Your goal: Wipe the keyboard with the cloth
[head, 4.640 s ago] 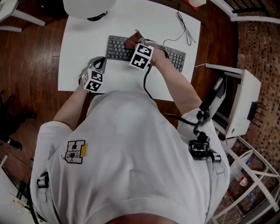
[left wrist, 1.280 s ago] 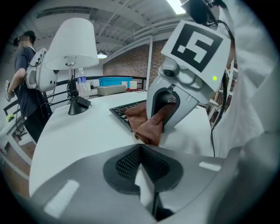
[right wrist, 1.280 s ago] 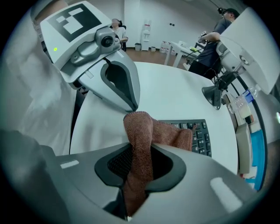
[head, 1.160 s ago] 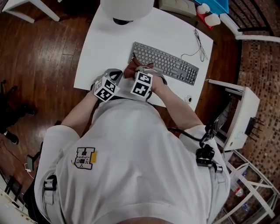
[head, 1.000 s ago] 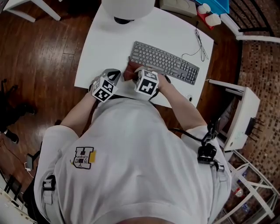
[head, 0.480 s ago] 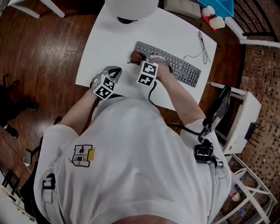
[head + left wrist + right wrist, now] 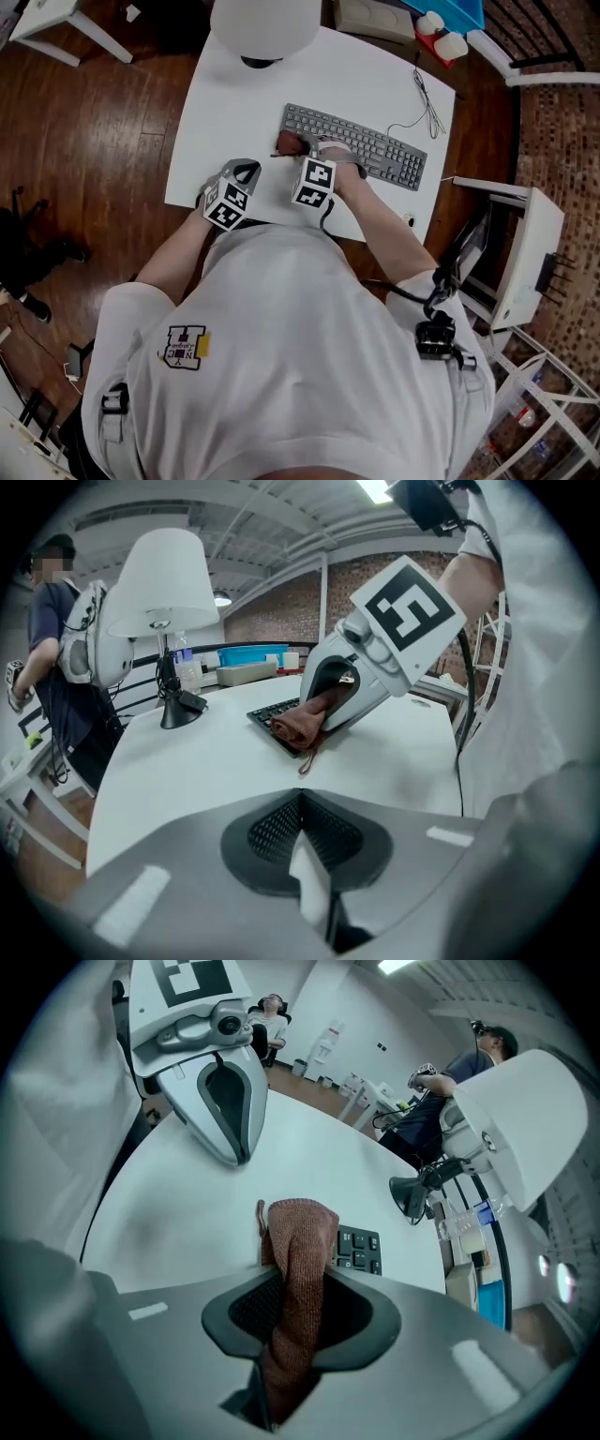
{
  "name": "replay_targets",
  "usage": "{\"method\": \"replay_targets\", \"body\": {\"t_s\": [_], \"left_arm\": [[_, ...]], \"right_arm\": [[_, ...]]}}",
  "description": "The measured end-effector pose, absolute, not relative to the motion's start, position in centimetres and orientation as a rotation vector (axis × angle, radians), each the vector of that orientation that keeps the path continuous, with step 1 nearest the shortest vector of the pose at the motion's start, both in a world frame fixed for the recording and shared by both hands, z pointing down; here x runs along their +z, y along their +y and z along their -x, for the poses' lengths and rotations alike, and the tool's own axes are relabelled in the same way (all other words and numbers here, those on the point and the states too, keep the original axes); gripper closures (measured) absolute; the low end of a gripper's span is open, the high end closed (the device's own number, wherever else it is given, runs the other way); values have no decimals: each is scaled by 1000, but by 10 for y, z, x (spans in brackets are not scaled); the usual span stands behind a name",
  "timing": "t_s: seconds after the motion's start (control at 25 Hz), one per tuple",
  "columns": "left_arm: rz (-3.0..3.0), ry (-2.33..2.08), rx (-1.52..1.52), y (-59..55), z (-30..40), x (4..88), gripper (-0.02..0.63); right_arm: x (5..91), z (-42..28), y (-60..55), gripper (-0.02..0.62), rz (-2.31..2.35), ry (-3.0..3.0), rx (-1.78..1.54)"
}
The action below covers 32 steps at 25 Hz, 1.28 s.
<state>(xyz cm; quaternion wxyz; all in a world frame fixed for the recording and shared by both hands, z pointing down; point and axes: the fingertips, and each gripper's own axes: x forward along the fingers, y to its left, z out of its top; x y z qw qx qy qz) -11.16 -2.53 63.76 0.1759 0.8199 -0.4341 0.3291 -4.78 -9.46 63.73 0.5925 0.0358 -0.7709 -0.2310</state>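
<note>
No readable text or numbers; only wordless square markers [image 7: 315, 182], keyboard [image 7: 382, 150] key legends too small

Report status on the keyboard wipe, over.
Right tongs shut on cloth at keyboard's left end. Left tongs shut, empty, over table. Lamp stands apart behind keyboard.

A rust-brown woven cloth [image 7: 300, 1227] stands out against a dark grey keyboard [image 7: 361, 150] with white-lettered keys and a plain white table [image 7: 234, 103]. Black-and-white square markers pattern the cubes on the pale grey left tongs [image 7: 300, 797] and right tongs [image 7: 295, 1283]. The wooden plank floor [image 7: 94, 122] is dark reddish brown.
</note>
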Motion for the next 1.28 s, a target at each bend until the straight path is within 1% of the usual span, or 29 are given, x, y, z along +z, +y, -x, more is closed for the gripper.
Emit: {"method": "replay_targets", "body": {"t_s": [0.16, 0.32, 0.48, 0.52, 0.6, 0.64, 0.68, 0.72, 0.84, 0.96, 1.0, 1.08, 1.2, 1.24, 1.28], "left_arm": [[-2338, -1228, 935, -29, 114, 634, 606], [-2344, -1219, 946, -23, 110, 636, 606], [-2370, -1223, 947, -24, 107, 635, 606], [-2379, -1231, 945, -26, 107, 634, 606], [-2401, -1251, 936, -30, 106, 628, 606], [-2417, -1269, 928, -33, 105, 623, 606], [-2441, -1295, 919, -36, 104, 616, 606], [-2477, -1323, 909, -40, 102, 607, 606], [-2651, -1299, 949, -46, 78, 587, 606], [-2727, -1111, 1179, -42, 51, 608, 606], [-2717, -1072, 1238, -41, 48, 618, 606], [-2699, -1055, 1271, -40, 49, 629, 606], [-2701, -1065, 1235, -40, 52, 634, 606], [-2700, -1066, 1221, -40, 53, 635, 606], [-2695, -1072, 1206, -40, 56, 635, 606]], "right_arm": [[634, 46, -84, 499, -52, -1800, -499], [648, 32, -43, 499, 4, -1800, -445], [653, 34, -34, 493, -42, -1838, -436], [653, 35, -36, 481, -52, -1847, -419], [651, 34, -36, 429, -53, -1864, -371], [649, 34, -35, 391, -52, -1873, -346], [649, 34, -34, 337, -53, -1885, -320], [648, 34, -32, 305, -57, -1899, -294], [647, 34, -28, 285, -105, -1950, -241], [639, 29, -30, 285, -176, -1977, -223], [635, 25, -31, 290, -205, -1982, -214], [629, 11, -31, 348, -286, -1994, -175], [625, -21, -30, 504, -444, -1995, -92], [626, -31, -28, 539, -487, -1988, -68], [628, -39, -25, 555, -522, -1979, -47]]}}
